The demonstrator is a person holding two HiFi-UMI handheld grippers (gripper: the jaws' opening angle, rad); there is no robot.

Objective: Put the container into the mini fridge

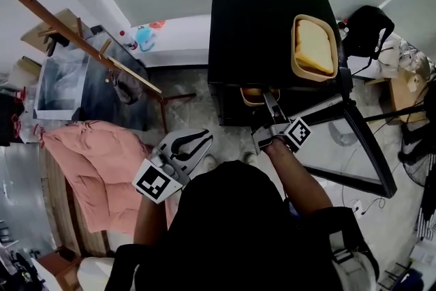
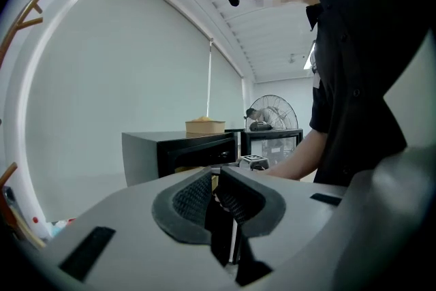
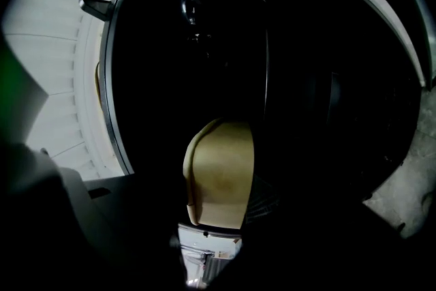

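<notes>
The black mini fridge [image 1: 266, 31] fills the upper centre of the head view. The tan container [image 1: 253, 96] is in its dark opening, grasped by the right gripper [image 1: 268, 104]. The left gripper [image 1: 201, 141], lower left, is clenched on nothing.

A lived-in room: wooden coat rack [image 1: 82, 34], pink quilt [image 1: 95, 167], floor fan [image 2: 272, 112], mini fridge [image 1: 266, 31].

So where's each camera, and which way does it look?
Head view: on the person's head, looking down at the black box-shaped mini fridge; both arms, left tongs, right tongs show.
Left gripper view: on the left tongs, facing the fridge; shut empty jaws, person's torso show.
Right gripper view: on the right tongs, facing into the fridge; jaws grip the tan plastic container.
Shared: head and right gripper views show that container.
</notes>
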